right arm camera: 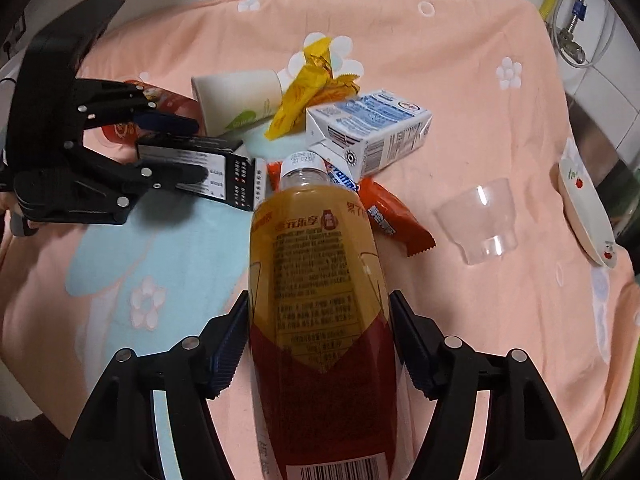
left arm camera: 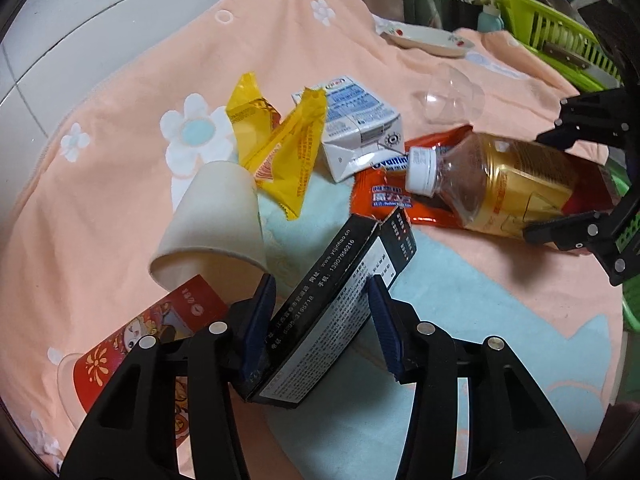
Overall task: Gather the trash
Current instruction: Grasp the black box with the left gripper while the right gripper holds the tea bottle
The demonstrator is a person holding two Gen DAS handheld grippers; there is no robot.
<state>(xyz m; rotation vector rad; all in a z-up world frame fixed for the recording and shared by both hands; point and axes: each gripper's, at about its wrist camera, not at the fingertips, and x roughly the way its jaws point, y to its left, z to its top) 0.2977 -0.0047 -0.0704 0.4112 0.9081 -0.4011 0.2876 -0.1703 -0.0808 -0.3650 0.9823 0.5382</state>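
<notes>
With collection barely begun, the left hand-held gripper (left arm camera: 322,322) clamped a black box (left arm camera: 332,316) and the right hand-held gripper (right arm camera: 318,344) squeezed a drink bottle (right arm camera: 320,280), while wrappers (left arm camera: 280,148), milk carton (left arm camera: 360,128), paper cup (left arm camera: 216,220) and plastic cup (right arm camera: 478,220) littered the towel-covered tabletop (right arm camera: 480,60).

1. My left gripper (left arm camera: 322,320) is matte black plastic, with two broad arms that taper forward and have long cut-out slots.
2. Its pads (left arm camera: 384,328) are dark blue with ribbed, saw-toothed faces.
3. Round silver screw heads dot each arm, two per side.
4. My right gripper (right arm camera: 318,344) has the same build: black arms, blue ribbed pads (right arm camera: 228,356), silver screws.
5. A pale strip shows through the slot in its left arm.
</notes>
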